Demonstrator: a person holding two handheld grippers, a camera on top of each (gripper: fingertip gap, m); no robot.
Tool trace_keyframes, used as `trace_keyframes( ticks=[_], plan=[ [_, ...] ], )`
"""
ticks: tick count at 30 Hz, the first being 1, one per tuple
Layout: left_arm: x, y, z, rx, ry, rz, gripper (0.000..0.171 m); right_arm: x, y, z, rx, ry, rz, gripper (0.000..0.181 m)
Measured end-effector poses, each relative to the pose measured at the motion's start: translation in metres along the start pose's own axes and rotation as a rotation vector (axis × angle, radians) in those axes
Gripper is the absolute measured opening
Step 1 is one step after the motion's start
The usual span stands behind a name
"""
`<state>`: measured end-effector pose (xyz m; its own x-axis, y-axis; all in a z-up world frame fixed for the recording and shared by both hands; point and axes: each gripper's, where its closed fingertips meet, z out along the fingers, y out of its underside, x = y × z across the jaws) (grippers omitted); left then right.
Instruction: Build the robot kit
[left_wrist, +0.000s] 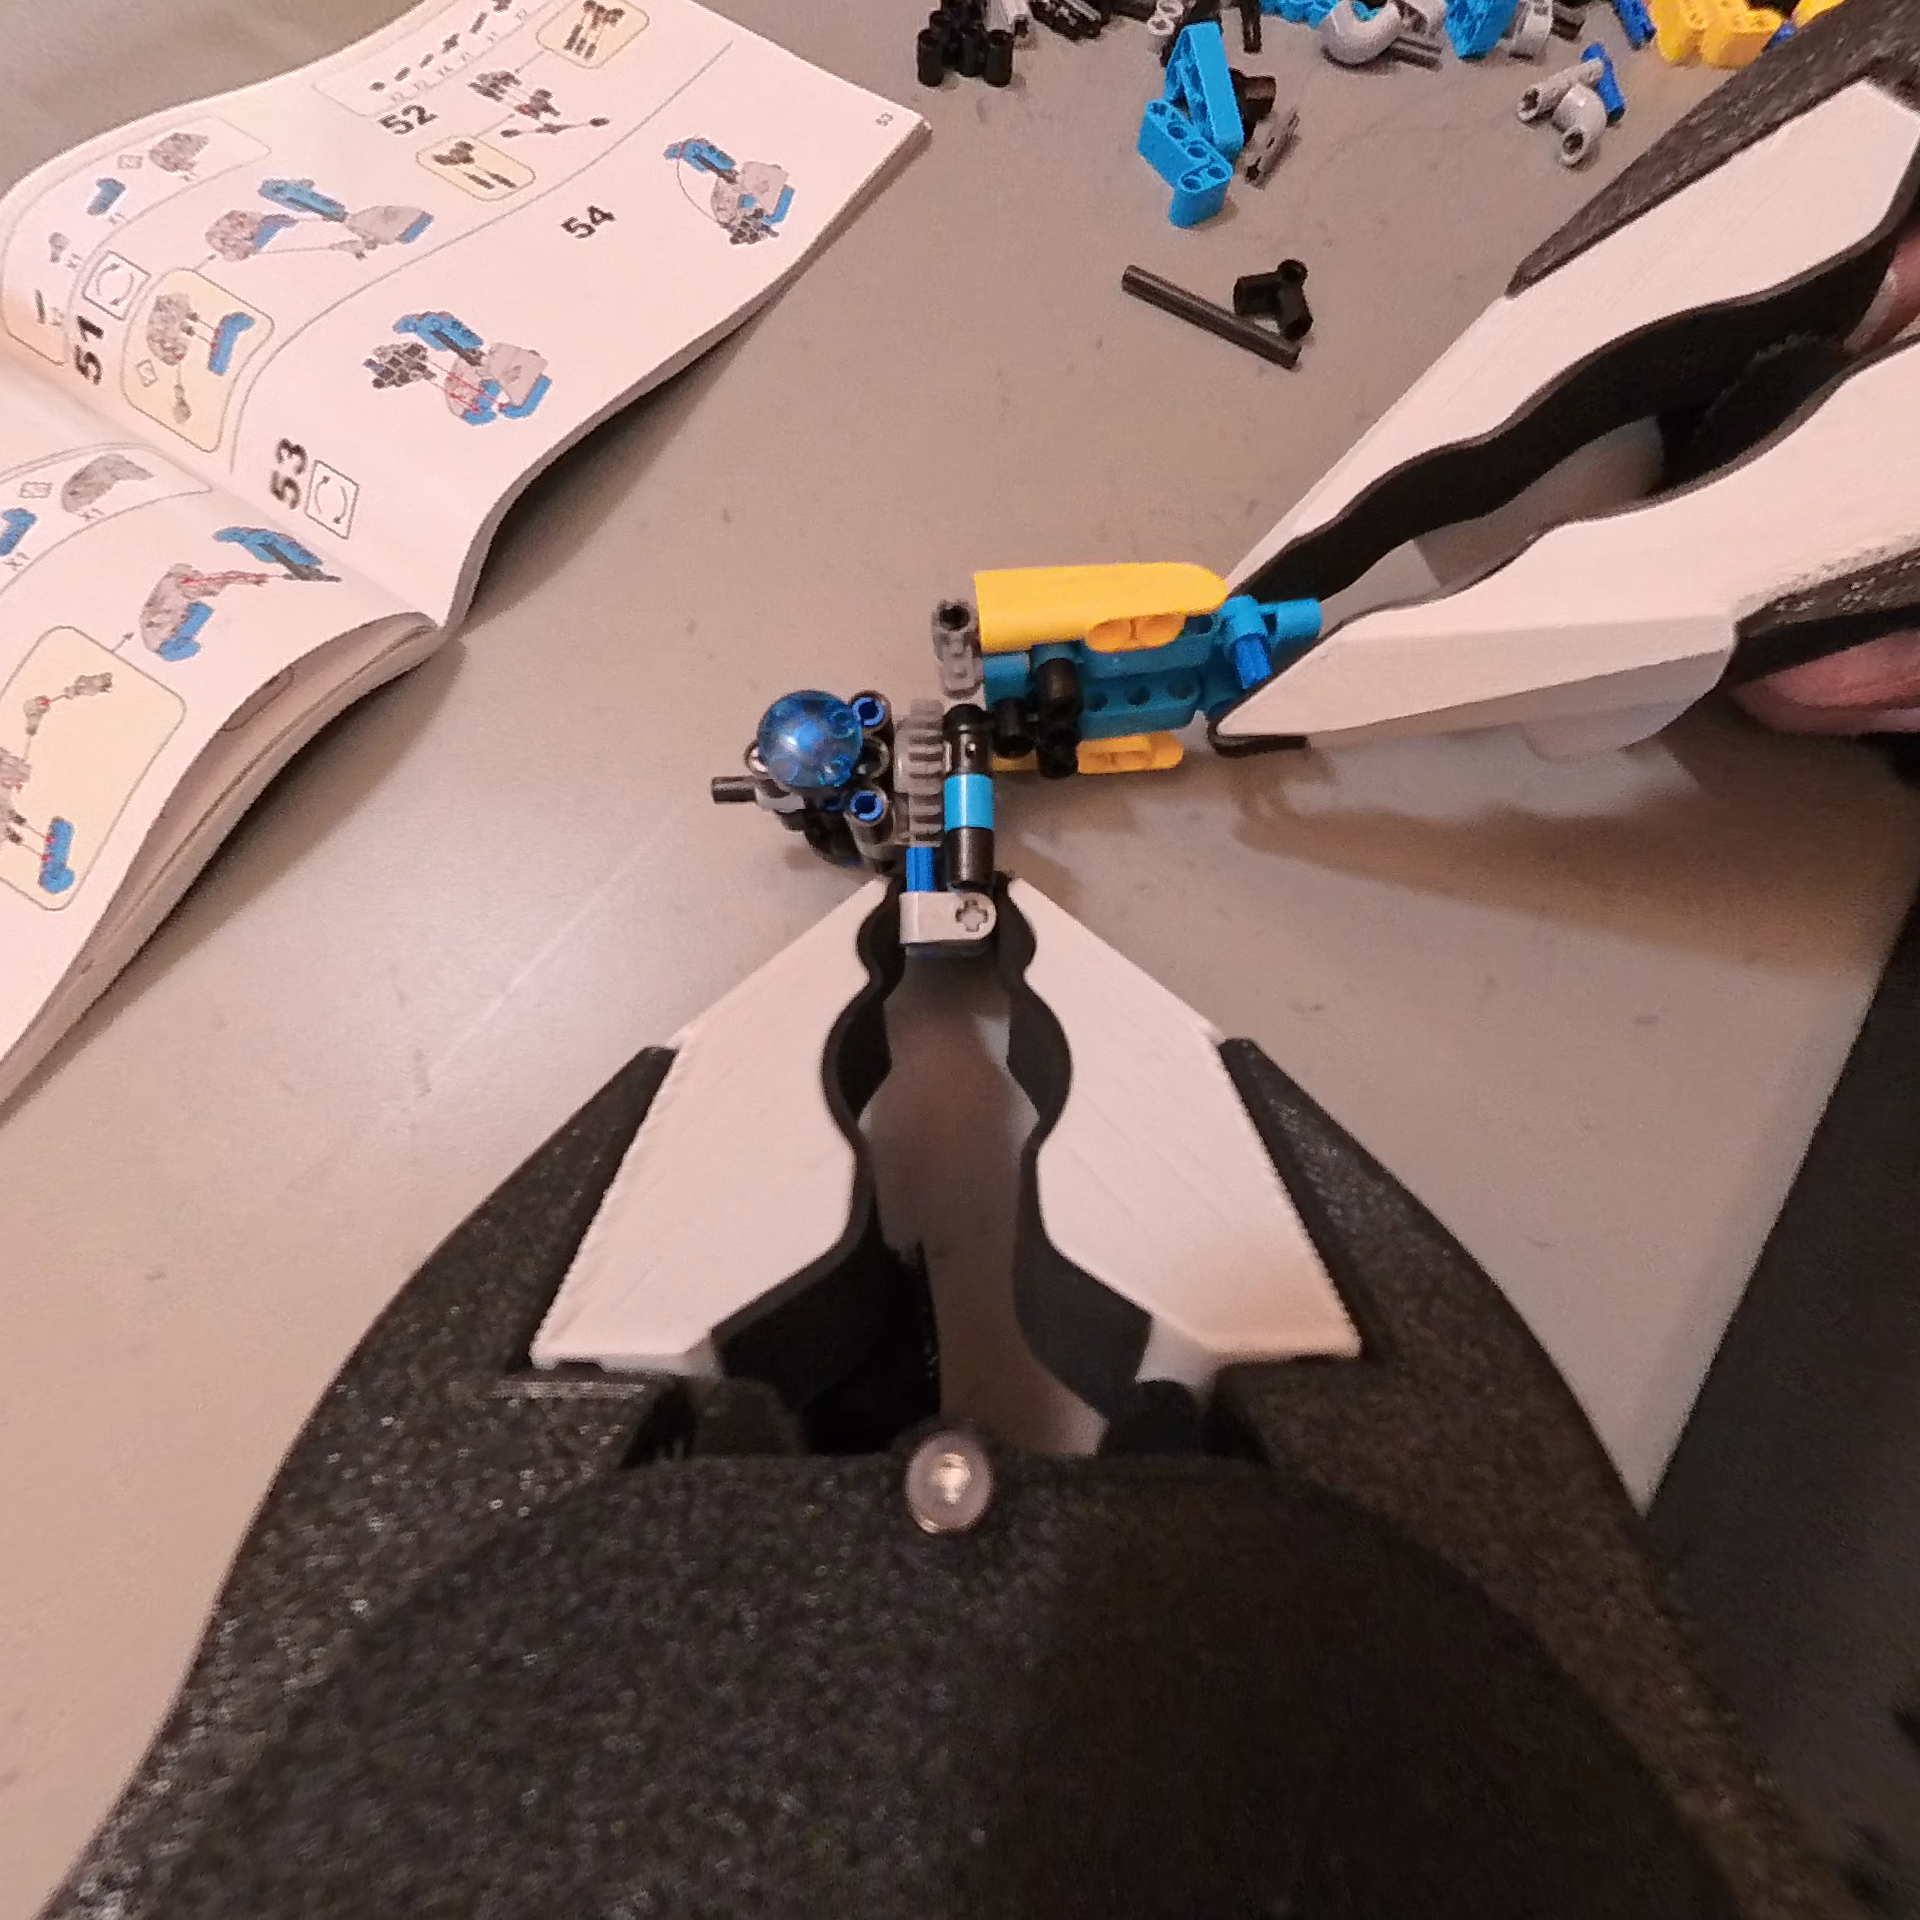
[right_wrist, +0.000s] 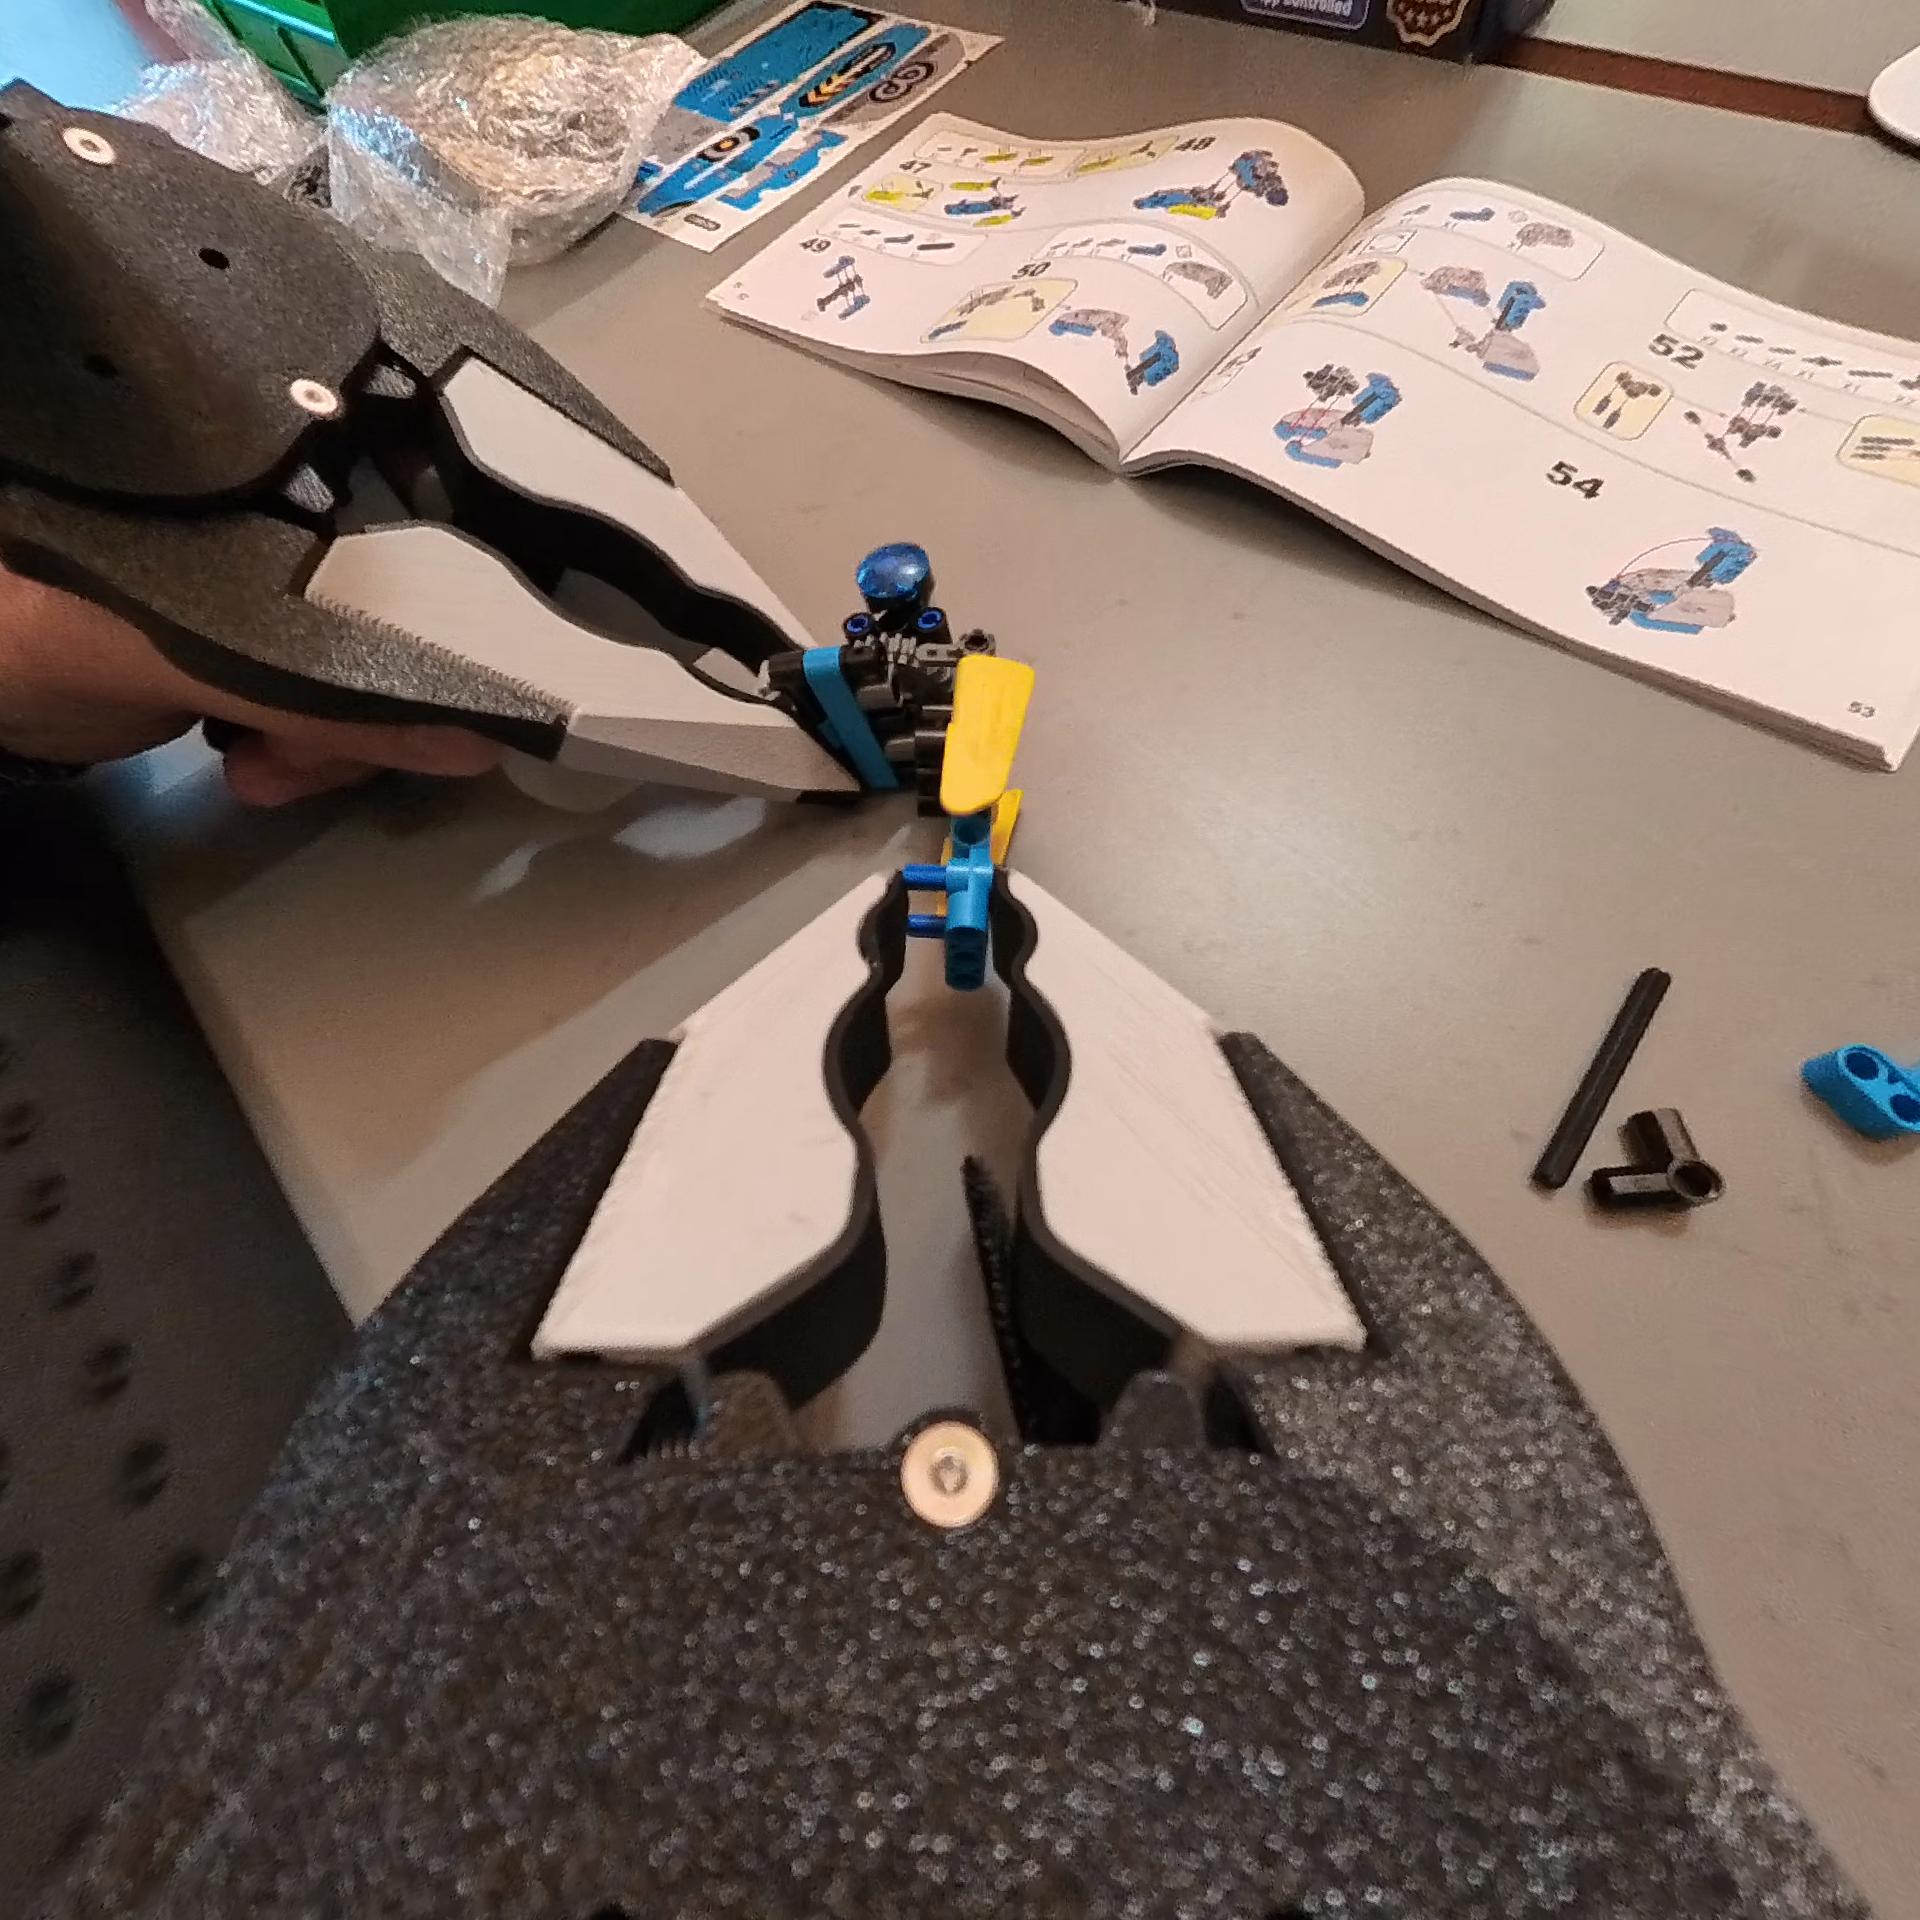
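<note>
Pretty even indoor light from overhead, nothing harsh. The grey table (left_wrist: 1039, 1039) picks up a soft sheen with pale reflections under the gripper fingers, and shadows are faint. Heavy fisheye bending toward the edges, so the instruction booklet (right_wrist: 1455, 416) curves. The right wrist view's left edge is smeared and blurry.

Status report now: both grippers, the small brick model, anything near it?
Left gripper shut on grey connector of brick model. Right gripper shut on its blue beam. Model low over table. Black axle, open booklet nearby, apart.
</note>
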<state>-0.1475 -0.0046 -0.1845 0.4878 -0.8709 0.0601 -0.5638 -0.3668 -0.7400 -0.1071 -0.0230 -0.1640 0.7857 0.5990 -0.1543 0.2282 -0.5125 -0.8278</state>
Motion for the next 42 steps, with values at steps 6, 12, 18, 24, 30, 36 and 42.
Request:
trace_keyframes(
  ticks=[6, 12, 18, 24, 30, 36, 42],
  plan=[
    [-0.003, -0.001, 0.000, 0.001, -0.040, 0.041, 0.016, -0.002, 0.004, 0.002, -0.025, -0.022, 0.010, 0.015],
    [-0.004, -0.001, 0.000, 0.000, -0.041, 0.044, 0.016, -0.004, 0.007, 0.004, -0.049, -0.062, 0.037, 0.016],
    [-0.005, 0.000, 0.001, -0.008, -0.047, 0.044, 0.017, -0.005, 0.010, 0.005, -0.068, -0.069, 0.037, 0.021],
    [-0.005, 0.000, 0.001, -0.009, -0.054, 0.044, 0.019, -0.004, 0.009, 0.005, -0.064, -0.072, 0.046, 0.023],
    [-0.010, -0.001, -0.004, 0.017, -0.095, 0.041, 0.037, -0.002, 0.001, 0.004, -0.022, -0.047, 0.017, 0.036],
    [-0.008, -0.022, -0.028, 0.185, -0.159, 0.107, 0.031, -0.005, -0.031, 0.001, 0.079, -0.065, -0.109, 0.041],
    [-0.003, -0.020, -0.018, 0.156, -0.146, 0.161, 0.024, 0.001, -0.029, 0.016, 0.004, -0.077, -0.200, 0.040]
  ],
)
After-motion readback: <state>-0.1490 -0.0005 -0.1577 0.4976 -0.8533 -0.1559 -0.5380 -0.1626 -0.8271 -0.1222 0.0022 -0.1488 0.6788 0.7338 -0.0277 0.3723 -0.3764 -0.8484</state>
